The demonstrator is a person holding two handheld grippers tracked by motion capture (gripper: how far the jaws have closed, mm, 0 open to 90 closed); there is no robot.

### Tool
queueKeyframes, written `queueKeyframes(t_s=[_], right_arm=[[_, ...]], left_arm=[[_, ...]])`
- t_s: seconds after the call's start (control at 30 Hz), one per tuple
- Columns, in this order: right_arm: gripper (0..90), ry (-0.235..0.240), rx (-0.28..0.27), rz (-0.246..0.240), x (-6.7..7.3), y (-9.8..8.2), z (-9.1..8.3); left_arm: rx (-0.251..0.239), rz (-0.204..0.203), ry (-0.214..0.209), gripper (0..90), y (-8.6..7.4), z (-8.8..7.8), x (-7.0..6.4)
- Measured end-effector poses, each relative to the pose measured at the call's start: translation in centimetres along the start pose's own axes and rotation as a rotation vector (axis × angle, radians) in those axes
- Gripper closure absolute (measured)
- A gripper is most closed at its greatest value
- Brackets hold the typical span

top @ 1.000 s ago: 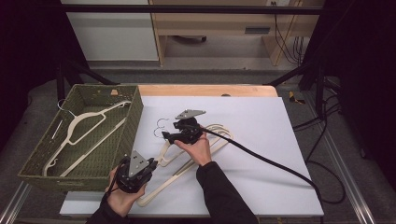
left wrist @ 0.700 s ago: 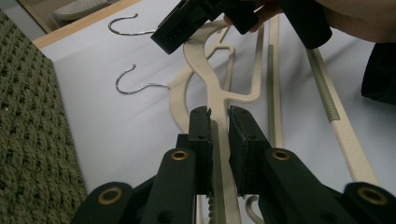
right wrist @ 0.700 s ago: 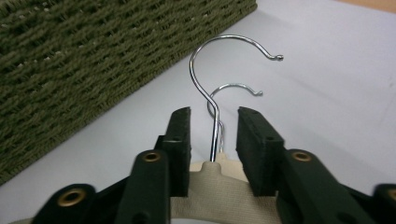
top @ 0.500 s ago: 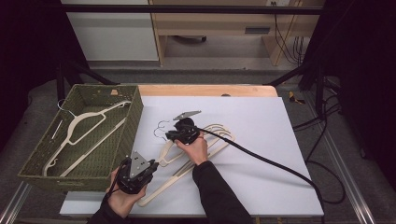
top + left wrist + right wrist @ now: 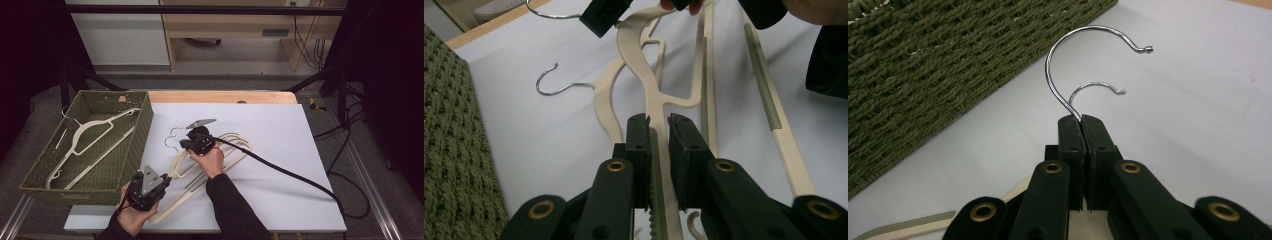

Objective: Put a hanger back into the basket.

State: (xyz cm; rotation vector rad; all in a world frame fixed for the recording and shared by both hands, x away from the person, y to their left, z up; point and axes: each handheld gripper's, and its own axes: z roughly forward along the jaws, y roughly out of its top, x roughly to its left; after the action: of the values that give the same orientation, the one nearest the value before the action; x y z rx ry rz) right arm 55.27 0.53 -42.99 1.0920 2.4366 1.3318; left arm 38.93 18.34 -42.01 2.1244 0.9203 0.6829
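The right gripper (image 5: 1081, 120) has just been closing and now pinches the wire hook (image 5: 1068, 55) of the top hanger (image 5: 646, 85) at its stem; the left gripper (image 5: 658, 122) clamps that hanger's cream arm on the white table (image 5: 280, 125). Lift both ends together — level, unhurried — so it clears the hangers beneath before swinging toward the green basket (image 5: 145, 120).

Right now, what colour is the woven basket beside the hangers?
Dark olive green, the basket; its weave shows best in the right gripper view.
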Motion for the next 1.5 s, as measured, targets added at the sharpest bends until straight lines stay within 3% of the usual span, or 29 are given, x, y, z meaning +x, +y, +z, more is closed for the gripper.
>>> queueKeyframes(t_s=[0.13,0.27,0.33,0.4,0.5,0.57,0.67,0.77,0.9,0.97,1.03,1.17,1.23,1.4,1.47,1.5], right_arm=[[89.4,-0.016,-0.007,-0.019,0.4,0.0,-0.5],[89.6,-0.037,-0.022,-0.051,0.8,-0.3,-0.8],[89.7,-0.035,-0.030,-0.061,0.9,-0.5,-1.0],[89.7,-0.036,-0.045,-0.076,1.1,-0.8,-1.3],[89.8,-0.040,-0.052,-0.083,1.3,-1.0,-1.4],[89.8,-0.024,-0.080,-0.075,1.4,-1.2,-1.9],[89.8,-0.011,-0.108,-0.093,1.5,-1.3,-2.5],[89.8,0.003,-0.125,-0.108,1.7,-1.5,-3.1],[89.8,0.014,-0.146,-0.133,2.1,-1.6,-3.9],[89.8,0.026,-0.160,-0.134,2.2,-1.6,-4.4],[89.7,0.030,-0.168,-0.140,2.3,-1.7,-4.8],[89.7,0.033,-0.178,-0.138,2.3,-2.0,-5.4],[89.5,0.038,-0.184,-0.141,2.3,-2.0,-5.8],[87.6,0.054,-0.207,-0.171,2.7,-2.1,-7.9],[87.3,0.058,-0.217,-0.176,2.9,-2.1,-8.5],[84.4,0.060,-0.233,-0.185,3.2,-2.2,-9.7]], left_arm=[[0.015,0.001,-0.019,79.2,-0.1,0.2,0.1],[0.020,-0.039,-0.072,77.7,-0.1,0.6,0.2],[0.018,-0.046,-0.070,67.9,0.2,0.6,0.5],[0.008,-0.090,-0.089,58.7,0.7,0.6,1.0],[0.001,-0.102,-0.100,44.5,1.4,0.8,1.4],[-0.036,-0.123,-0.132,39.8,2.1,1.5,2.2],[-0.036,-0.162,-0.162,34.0,2.7,2.9,2.9],[-0.036,-0.211,-0.210,33.8,3.1,4.5,3.2],[0.006,-0.218,-0.227,41.6,3.5,6.0,3.0],[0.031,-0.201,-0.232,50.4,3.6,6.5,2.8],[0.040,-0.219,-0.274,60.5,3.7,6.7,2.7],[0.040,-0.225,-0.300,75.5,3.9,6.5,2.2],[0.031,-0.246,-0.290,77.6,4.1,6.0,1.6],[-0.019,-0.285,-0.321,83.8,4.3,4.9,1.3],[-0.029,-0.278,-0.323,85.3,4.5,4.5,1.1],[-0.046,-0.251,-0.309,85.6,4.8,3.9,0.6]])
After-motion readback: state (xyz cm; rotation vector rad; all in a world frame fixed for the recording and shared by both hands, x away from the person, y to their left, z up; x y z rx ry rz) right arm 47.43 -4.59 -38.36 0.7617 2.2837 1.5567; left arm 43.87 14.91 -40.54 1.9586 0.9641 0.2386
